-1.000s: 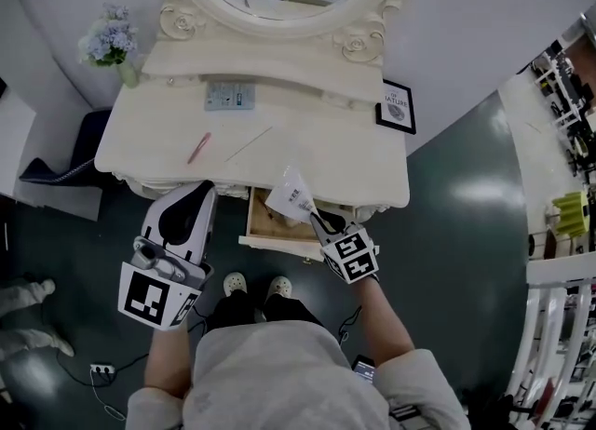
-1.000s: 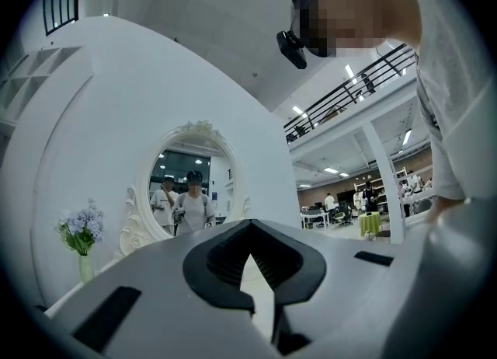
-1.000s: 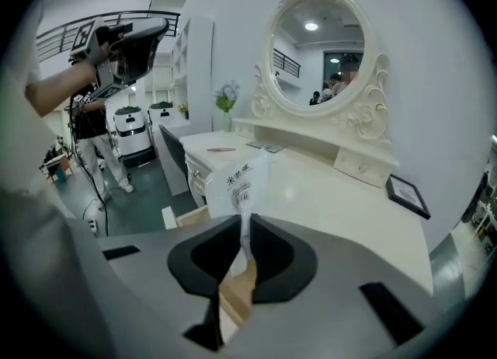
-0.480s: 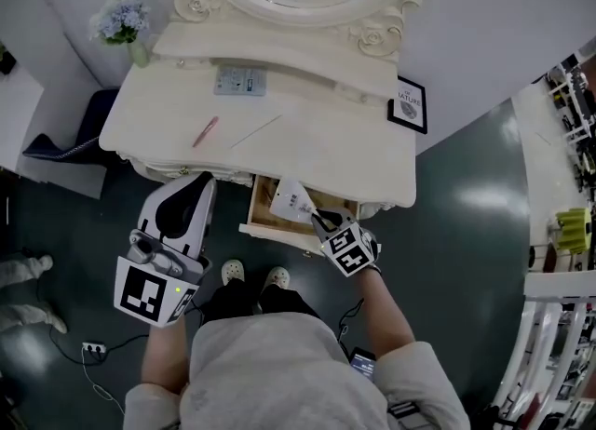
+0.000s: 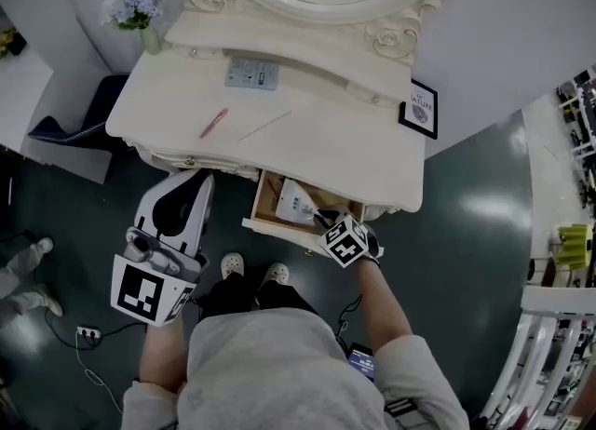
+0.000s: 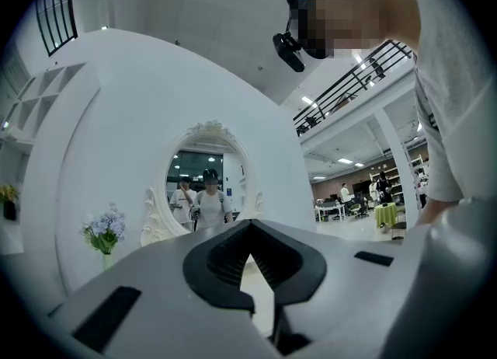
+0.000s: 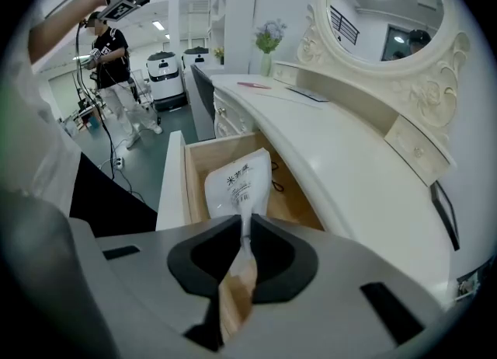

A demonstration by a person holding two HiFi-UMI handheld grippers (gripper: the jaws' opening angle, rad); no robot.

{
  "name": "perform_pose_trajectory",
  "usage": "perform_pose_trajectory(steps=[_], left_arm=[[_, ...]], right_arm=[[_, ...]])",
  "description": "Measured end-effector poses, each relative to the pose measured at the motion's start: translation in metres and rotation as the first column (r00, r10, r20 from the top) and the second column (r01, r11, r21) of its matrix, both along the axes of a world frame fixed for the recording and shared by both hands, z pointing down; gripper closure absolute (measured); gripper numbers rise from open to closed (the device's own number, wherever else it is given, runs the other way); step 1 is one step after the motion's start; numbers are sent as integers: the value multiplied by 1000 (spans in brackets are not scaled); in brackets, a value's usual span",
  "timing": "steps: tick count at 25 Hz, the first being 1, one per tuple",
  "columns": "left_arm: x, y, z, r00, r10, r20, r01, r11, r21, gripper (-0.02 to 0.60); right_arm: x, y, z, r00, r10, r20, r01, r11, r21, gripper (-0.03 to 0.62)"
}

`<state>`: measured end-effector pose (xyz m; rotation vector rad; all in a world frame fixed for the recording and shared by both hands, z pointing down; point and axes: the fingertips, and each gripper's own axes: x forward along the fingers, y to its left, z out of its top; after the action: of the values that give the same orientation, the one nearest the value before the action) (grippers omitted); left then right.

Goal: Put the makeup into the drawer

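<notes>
One sachet (image 7: 239, 182), print illegible, over drawer (image 7: 192, 182)

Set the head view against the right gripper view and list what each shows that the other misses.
Only the head view: the wearer's pale shoes below the drawer front. Only the right gripper view: a bystander in a dark shirt and white machines behind. Both: the white sachet pinched by the right gripper at the open drawer, plus the flowers.

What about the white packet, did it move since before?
Yes: the white packet, in the right hand-held gripper, sank from over the table edge into the open drawer.
</notes>
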<state>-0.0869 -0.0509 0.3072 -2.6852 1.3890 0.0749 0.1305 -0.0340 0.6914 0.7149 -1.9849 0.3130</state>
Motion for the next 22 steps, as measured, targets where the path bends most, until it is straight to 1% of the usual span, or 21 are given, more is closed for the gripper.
perform_pose_trajectory(steps=[4,11,17,22], left_arm=[[-5,0,0,1000,-21,8,21,1000,0,569],[-19,1,1,998,-64,20,64,998,-2,569],[-31,3,1,995,-95,31,95,995,-7,569],[-36,2,3,994,-104,35,104,994,-12,569]], right_arm=[[1,-4,12,1000,-13,-28,12,999,-36,548],[-2,-3,36,994,-66,-90,56,992,-116,543],[-4,0,49,987,-100,-126,80,984,-156,521],[-4,-2,56,984,-100,-146,74,982,-174,501]])
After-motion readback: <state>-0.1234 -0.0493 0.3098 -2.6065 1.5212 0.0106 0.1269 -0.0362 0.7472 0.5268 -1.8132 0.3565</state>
